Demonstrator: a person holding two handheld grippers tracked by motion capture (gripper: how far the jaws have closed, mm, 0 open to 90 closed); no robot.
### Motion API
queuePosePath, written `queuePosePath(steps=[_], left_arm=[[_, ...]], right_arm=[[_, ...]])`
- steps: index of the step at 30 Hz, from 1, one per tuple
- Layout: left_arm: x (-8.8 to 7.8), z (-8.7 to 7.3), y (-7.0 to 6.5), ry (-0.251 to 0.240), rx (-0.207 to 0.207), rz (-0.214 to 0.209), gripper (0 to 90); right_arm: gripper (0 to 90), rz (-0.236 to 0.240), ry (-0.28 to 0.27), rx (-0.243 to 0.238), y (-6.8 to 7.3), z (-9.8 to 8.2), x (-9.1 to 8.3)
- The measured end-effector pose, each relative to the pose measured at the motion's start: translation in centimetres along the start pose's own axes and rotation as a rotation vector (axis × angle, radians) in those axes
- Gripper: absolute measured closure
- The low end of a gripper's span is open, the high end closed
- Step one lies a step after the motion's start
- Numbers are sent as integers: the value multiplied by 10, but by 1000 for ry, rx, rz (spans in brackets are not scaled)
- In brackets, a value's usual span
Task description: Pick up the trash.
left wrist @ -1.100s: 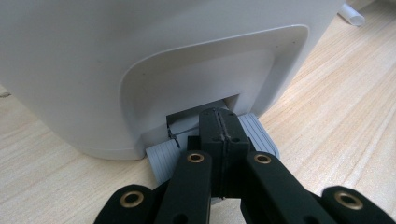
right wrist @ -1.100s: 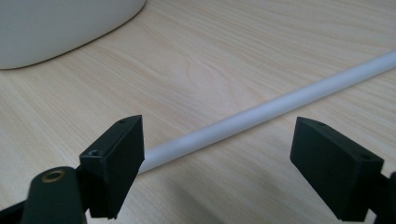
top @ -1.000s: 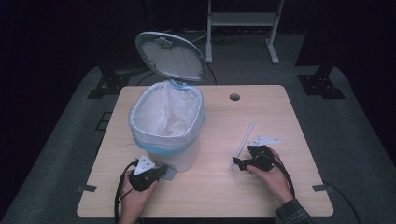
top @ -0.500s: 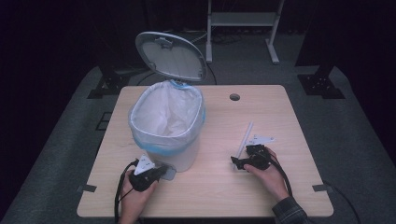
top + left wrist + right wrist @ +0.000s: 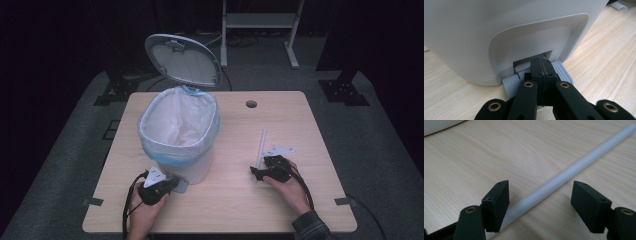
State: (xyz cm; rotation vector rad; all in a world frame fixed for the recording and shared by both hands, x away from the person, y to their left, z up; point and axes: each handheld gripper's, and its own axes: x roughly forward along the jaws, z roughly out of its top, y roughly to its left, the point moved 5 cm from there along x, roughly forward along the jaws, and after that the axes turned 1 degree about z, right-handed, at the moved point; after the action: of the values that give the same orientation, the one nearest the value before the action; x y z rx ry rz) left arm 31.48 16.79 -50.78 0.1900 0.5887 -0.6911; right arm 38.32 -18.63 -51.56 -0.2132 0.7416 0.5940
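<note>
Table (image 5: 310, 120) of pale wood bearing a white pedal bin (image 5: 179, 132), lid (image 5: 182, 60) raised, liner bag inside. Left gripper (image 5: 541, 72): jaws fully closed, empty, tips pressing the grey pedal (image 5: 564, 71) at the bin's base. Right gripper (image 5: 540, 202): jaws have just been closing, not yet gripping; a white tube (image 5: 574, 167) lies on the table between them, near the left-hand finger (image 5: 496, 202), running away beyond the tips.

I look in on what seems a lab or recording studio: one bare wooden tabletop (image 5: 320, 125) stands on grey carpet (image 5: 380, 150), black darkness closes all around, and a white metal stand frame (image 5: 257, 22) sits behind it.
</note>
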Motion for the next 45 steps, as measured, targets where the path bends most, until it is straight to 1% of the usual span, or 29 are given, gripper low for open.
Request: queuePosePath(steps=[9, 10, 11, 12, 24, 27, 28, 29, 30, 31, 34, 36, 39, 45], left_arm=[[0, 0, 0, 0, 0, 0, 900], [0, 0, 0, 0, 0, 0, 900], [0, 0, 0, 0, 0, 0, 900], [0, 0, 0, 0, 0, 0, 900], [0, 0, 0, 0, 0, 0, 900], [0, 0, 0, 0, 1, 0, 900], [0, 0, 0, 0, 1, 0, 900], [0, 0, 0, -1, 2, 1, 900], [0, 0, 0, -1, 2, 1, 900], [0, 0, -1, 1, 7, 6, 900], [0, 0, -1, 2, 11, 9, 900], [0, 0, -1, 2, 7, 6, 900], [0, 0, -1, 1, 11, 8, 900], [0, 0, -1, 2, 6, 6, 900]], right_arm=[[371, 0, -5, -2, -3, -1, -2], [398, 2, -5, -3, -3, -1, -2], [398, 2, -5, -3, -3, -1, -2], [420, 3, -5, -3, -4, -1, -3], [490, 10, -10, -10, -6, -3, -5], [528, 16, -8, -16, -6, -3, -6], [528, 16, -8, -16, -6, -3, -6], [554, 16, -7, -15, -7, -3, -7], [554, 16, -7, -15, -7, -3, -7], [582, 15, -8, -14, -7, -3, -7], [599, 15, -10, -15, -7, -3, -7], [626, 19, -8, -20, -7, -3, -7], [658, 20, -5, -22, -7, -3, -8], [690, 21, 0, -23, -7, -3, -9]])
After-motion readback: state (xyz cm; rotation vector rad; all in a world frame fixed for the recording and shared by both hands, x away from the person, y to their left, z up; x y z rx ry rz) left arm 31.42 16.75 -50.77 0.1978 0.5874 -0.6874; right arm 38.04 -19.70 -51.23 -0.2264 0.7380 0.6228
